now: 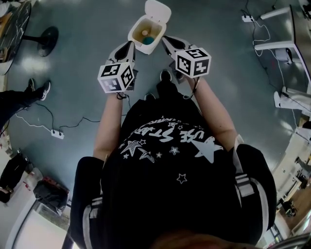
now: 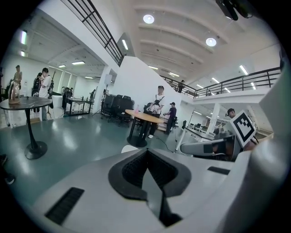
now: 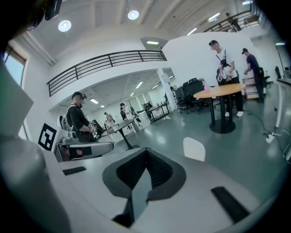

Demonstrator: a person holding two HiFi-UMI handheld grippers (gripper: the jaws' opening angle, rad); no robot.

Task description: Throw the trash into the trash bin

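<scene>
A white trash bin stands on the grey floor ahead of me, its flip lid tilted back. Inside lie a tan round piece and a teal piece. My left gripper hangs just left of the bin, shut with nothing between its fingers. My right gripper hangs just right of the bin, also shut and empty. In the left gripper view the left gripper has its pads together, and only the lid's white tip shows. The right gripper view shows the right gripper shut and the lid beyond.
A cable and power strip lie on the floor at left, near another person's shoe. A black round stand base sits at far left. White frames stand at right. Round tables and several people are farther off.
</scene>
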